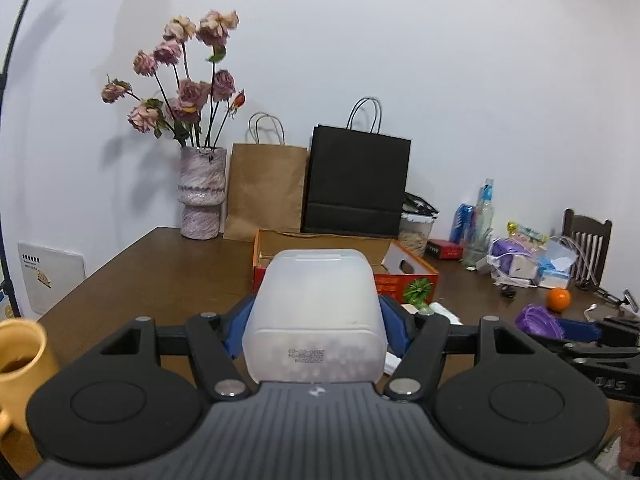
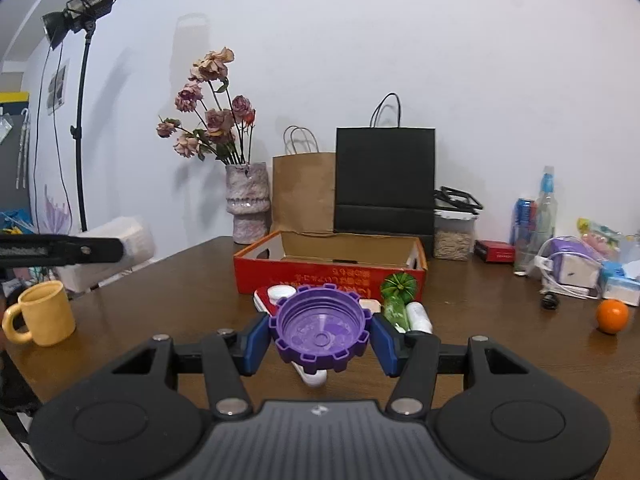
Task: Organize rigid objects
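My left gripper [image 1: 315, 330] is shut on a white translucent plastic jar [image 1: 316, 312], held above the brown table with its bottom toward the camera. My right gripper [image 2: 320, 338] is shut on a purple notched lid [image 2: 320, 330], its inside facing the camera; the lid also shows in the left wrist view [image 1: 538, 320]. An open red cardboard box [image 2: 332, 268] stands behind it on the table, and shows in the left wrist view [image 1: 404, 276]. Small white, green and red items [image 2: 404, 312] lie in front of the box.
A yellow mug [image 2: 42, 312] stands at the left. A vase of dried roses [image 2: 246, 196], a brown paper bag [image 2: 304, 192] and a black bag [image 2: 384, 180] stand at the back. An orange [image 2: 612, 315], bottles [image 2: 540, 220] and clutter sit at the right.
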Tool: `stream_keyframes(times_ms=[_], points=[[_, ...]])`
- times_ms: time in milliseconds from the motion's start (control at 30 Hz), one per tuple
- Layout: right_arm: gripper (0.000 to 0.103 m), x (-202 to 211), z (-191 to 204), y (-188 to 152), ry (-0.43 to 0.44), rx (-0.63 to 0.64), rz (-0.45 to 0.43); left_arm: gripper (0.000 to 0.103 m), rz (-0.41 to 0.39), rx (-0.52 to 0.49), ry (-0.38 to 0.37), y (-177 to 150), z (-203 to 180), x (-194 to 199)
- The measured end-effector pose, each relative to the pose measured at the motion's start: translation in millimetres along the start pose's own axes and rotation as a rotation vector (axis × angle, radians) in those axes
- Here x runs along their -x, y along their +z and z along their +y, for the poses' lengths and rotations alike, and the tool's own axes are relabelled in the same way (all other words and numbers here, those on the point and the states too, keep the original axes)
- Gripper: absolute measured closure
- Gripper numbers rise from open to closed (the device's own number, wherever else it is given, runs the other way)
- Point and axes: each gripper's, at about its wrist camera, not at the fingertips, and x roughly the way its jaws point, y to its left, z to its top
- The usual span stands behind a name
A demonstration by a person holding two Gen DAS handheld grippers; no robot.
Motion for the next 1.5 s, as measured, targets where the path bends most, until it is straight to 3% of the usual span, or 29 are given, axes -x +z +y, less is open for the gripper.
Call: stream_keyframes(times_ms=[167, 300, 433, 500, 600, 733, 800, 933, 1000, 1067, 1100, 1167, 1267, 1500], points=[[0.049, -55, -22, 38, 0.035, 0.027, 0.018, 0.037, -0.001, -0.023, 0.03, 33, -3, -70], [0.05, -126, -55, 81, 0.017, 0.034, 0.033, 0.037, 0.053, 0.032, 0.026, 73, 13, -154], [0.05, -209, -90, 105, 0.016, -0.021, 0.108, 0.037, 0.141, 0.074, 0.02, 96, 29, -241], [0.049, -253, -107, 109, 0.019, -0.042, 0.161, 0.037, 0.219, 0.098, 0.017, 99, 38, -287], [0.05, -312, -125, 108, -0.002, -0.058, 0.226, 0.037, 0.283, 0.044, 0.091, 95, 39, -345], [0.049, -384, -140, 111, -0.008, -0.089, 0.307, 0.037, 0.403, 0.068, 0.084, 89, 50, -414], [0.049, -414, -142, 110, -0.034, -0.101, 0.348, 0.037, 0.427, -0.013, 0.115, 86, 45, -440], [0.049, -466, -137, 101, -0.072, -0.056, 0.433, 0.036, 0.464, -0.045, 0.166, 76, 50, -471], [0.049, -484, -136, 92, -0.095, -0.048, 0.47, 0.036, 0.443, -0.089, 0.174, 74, 46, -472], [0.049, -489, -136, 89, -0.085, -0.045, 0.488, 0.029, 0.443, -0.111, 0.169, 73, 43, -474], [0.046, -487, -136, 90, -0.078, -0.048, 0.465, 0.025, 0.449, -0.112, 0.153, 73, 42, -475], [0.018, -485, -138, 90, -0.09, -0.065, 0.448, 0.012, 0.464, -0.117, 0.115, 74, 41, -478], [0.018, -483, -148, 87, -0.071, -0.138, 0.456, 0.005, 0.482, -0.124, 0.084, 74, 41, -481], [0.018, -478, -153, 87, -0.048, -0.176, 0.421, 0.005, 0.465, -0.107, 0.062, 73, 46, -478]])
